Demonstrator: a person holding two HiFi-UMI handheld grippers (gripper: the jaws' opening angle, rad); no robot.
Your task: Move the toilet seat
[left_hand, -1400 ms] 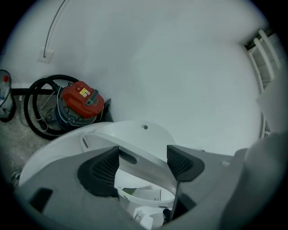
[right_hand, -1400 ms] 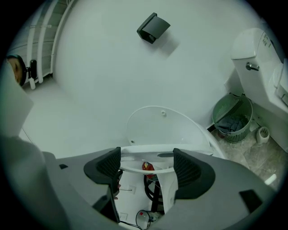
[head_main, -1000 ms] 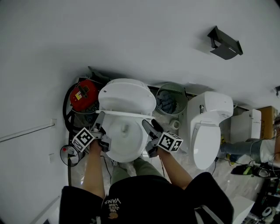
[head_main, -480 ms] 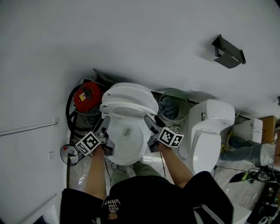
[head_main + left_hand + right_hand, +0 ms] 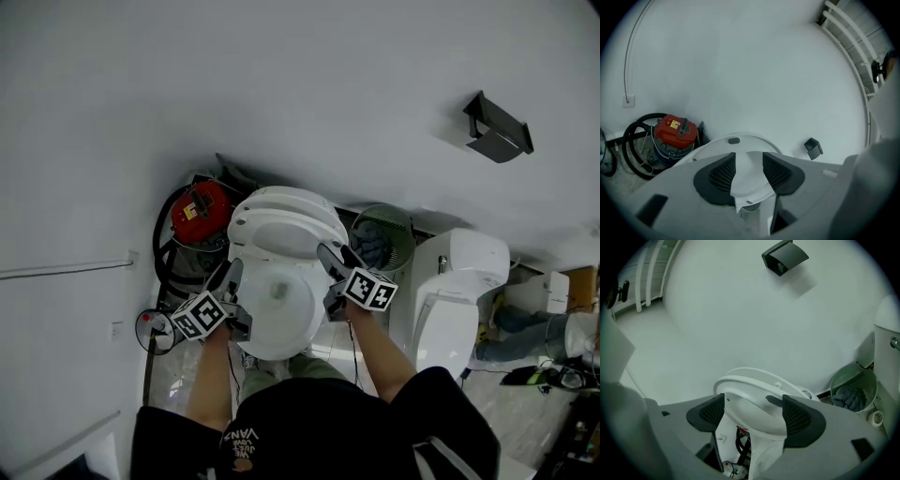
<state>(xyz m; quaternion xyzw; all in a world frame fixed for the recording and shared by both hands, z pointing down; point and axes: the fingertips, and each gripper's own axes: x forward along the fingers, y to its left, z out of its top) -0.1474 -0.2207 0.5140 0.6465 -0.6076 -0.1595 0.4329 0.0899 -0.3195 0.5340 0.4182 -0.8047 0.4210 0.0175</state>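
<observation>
My left gripper (image 5: 746, 168) has jaws just closing, now clamped on the toilet seat (image 5: 748, 185) at its nine-o'clock rim. My right gripper (image 5: 753, 413) has its jaws apart at three. The seat looks stiff, light and slick, so the side rims suit.

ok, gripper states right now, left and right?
Left gripper: jaws have just been closing, now clamped on the toilet seat edge.
Right gripper: open, holding nothing.

Red vacuum (image 5: 200, 210) partly behind toilet (image 5: 279, 323)

Left gripper (image 5: 231, 274) jaws have just been closing on the toilet seat (image 5: 748, 180)
</observation>
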